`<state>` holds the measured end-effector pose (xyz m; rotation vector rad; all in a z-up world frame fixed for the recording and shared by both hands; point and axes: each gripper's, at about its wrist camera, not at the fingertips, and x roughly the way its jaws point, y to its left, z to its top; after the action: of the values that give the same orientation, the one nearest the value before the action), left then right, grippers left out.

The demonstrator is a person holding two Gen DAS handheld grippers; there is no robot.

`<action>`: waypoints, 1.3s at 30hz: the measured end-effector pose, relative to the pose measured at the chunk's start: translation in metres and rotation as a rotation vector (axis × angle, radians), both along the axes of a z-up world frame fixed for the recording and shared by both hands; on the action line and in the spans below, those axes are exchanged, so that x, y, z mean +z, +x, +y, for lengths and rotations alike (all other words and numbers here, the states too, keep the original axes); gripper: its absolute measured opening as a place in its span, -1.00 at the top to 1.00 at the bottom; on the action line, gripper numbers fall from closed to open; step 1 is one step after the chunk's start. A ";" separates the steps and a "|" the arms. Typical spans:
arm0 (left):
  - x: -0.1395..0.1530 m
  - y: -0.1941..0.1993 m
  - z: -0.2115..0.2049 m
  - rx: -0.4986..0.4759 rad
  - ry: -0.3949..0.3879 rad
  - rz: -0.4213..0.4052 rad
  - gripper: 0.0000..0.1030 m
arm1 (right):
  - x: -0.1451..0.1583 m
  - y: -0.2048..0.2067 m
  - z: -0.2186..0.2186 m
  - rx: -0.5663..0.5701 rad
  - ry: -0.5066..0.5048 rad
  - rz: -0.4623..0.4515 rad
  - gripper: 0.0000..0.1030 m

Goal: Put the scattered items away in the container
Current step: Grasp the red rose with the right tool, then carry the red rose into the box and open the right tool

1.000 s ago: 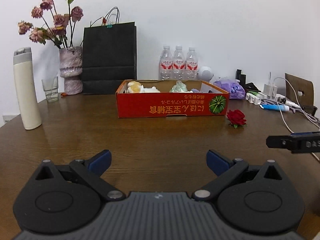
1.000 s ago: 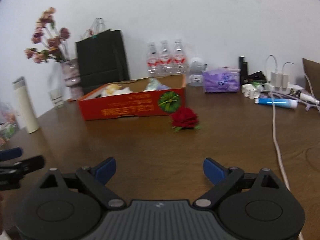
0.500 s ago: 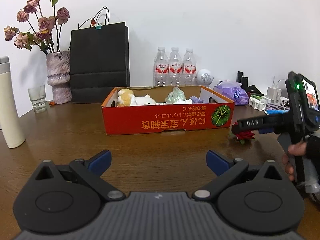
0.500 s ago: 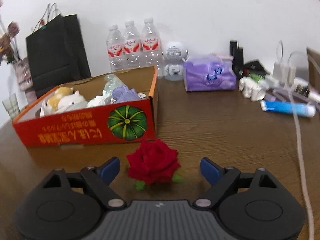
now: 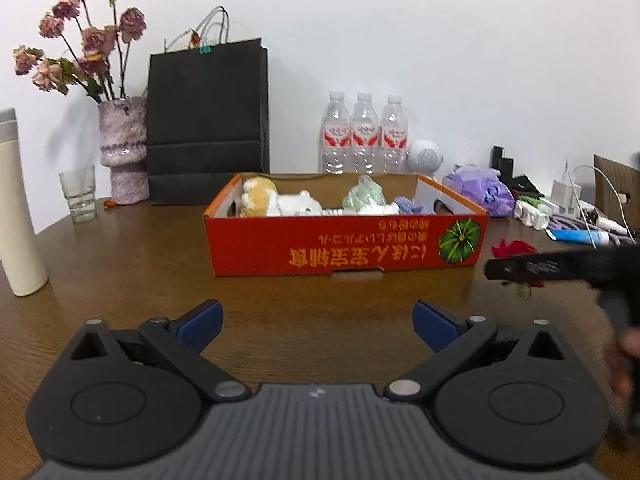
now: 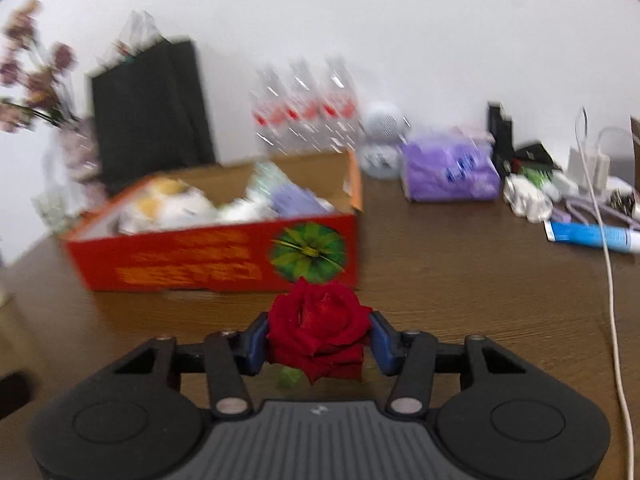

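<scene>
Closing on the red rose [image 6: 318,330], the right gripper [image 6: 319,338] has just drawn its blue pads against the bloom beside the red box [image 6: 212,258]. Squeeze only lightly, since petals crush. Blur hides whether it has left the table [image 6: 460,280]; the left gripper [image 5: 316,322] hangs open, empty.

2 wrist views, low over table [image 5: 120,272], share box [image 5: 344,248].

Your two matching black plastic rigs

Your left gripper [image 5: 316,320] and right gripper [image 6: 319,338] both have blue finger pads, round black hubs, silver pivot screws and a ribbed grey centre plate.
</scene>
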<state>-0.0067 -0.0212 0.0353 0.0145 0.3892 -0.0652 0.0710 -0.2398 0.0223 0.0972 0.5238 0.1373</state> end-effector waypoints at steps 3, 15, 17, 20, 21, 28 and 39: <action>0.003 -0.019 0.000 0.030 0.023 -0.037 -1.00 | 0.014 -0.047 0.013 0.057 -0.006 -0.076 0.02; -0.015 -0.146 0.009 0.097 -0.003 -0.135 -1.00 | -0.001 -0.212 0.041 0.084 -0.005 -0.196 0.02; -0.018 -0.158 0.008 0.101 -0.001 -0.136 -1.00 | -0.003 -0.229 0.045 0.085 -0.027 -0.227 0.02; -0.021 -0.171 0.006 0.107 -0.010 -0.124 -1.00 | -0.004 -0.246 0.051 0.102 -0.036 -0.245 0.02; -0.022 -0.175 0.007 0.110 -0.019 -0.124 -1.00 | -0.004 -0.249 0.052 0.104 -0.036 -0.246 0.01; -0.017 -0.183 0.009 0.098 -0.025 -0.144 -1.00 | 0.002 -0.263 0.049 0.089 -0.023 -0.281 0.01; 0.005 -0.134 0.009 0.017 -0.039 -0.097 -1.00 | 0.012 -0.225 0.041 0.099 0.004 -0.239 0.00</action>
<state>-0.1407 -0.0118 0.0408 -0.0238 0.2913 -0.0550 -0.1543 -0.1987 0.0341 0.0582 0.2898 0.2431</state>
